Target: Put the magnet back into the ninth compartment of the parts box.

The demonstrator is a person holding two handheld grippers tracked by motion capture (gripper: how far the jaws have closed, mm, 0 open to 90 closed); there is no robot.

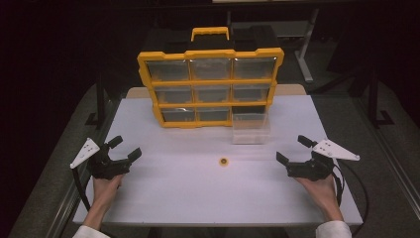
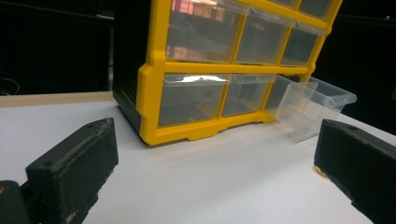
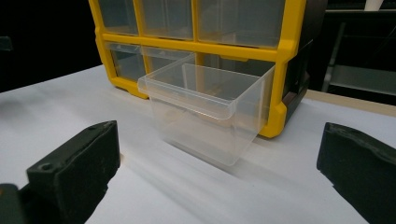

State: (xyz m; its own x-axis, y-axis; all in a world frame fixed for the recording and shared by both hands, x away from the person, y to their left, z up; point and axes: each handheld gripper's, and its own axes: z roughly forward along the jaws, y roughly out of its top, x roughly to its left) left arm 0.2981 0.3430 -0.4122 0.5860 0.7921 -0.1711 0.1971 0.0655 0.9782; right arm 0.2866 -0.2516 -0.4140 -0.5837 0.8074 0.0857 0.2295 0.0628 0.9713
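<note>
Left gripper (image 1: 125, 153): it sits near the left edge of the table (image 1: 163, 198), jaws spread wide and holding nothing.
Right gripper (image 1: 292, 149): mirrored near the right edge, jaws just as wide apart, nothing between them either.
Small ring (image 1: 224, 161): a tiny yellow piece lies alone on the table, between the two grippers and a little beyond them. It looks light and hard, likely to skid on the smooth top, so a pinch straight across its rim seems safest.
Open room: bare white table all around the ring, plenty of space to come in from either side.
Clear drawer (image 3: 210, 109): pulled out of the bottom right slot, standing on the table just in front of it. Thin see-through plastic, probably light and a bit brittle; the front lip looks like the best spot to grip.
Yellow cabinet (image 1: 210, 87): stands upright at the far side, its other drawers shut, a handle on top.
Edges: the table drops away close behind both hands.
</note>
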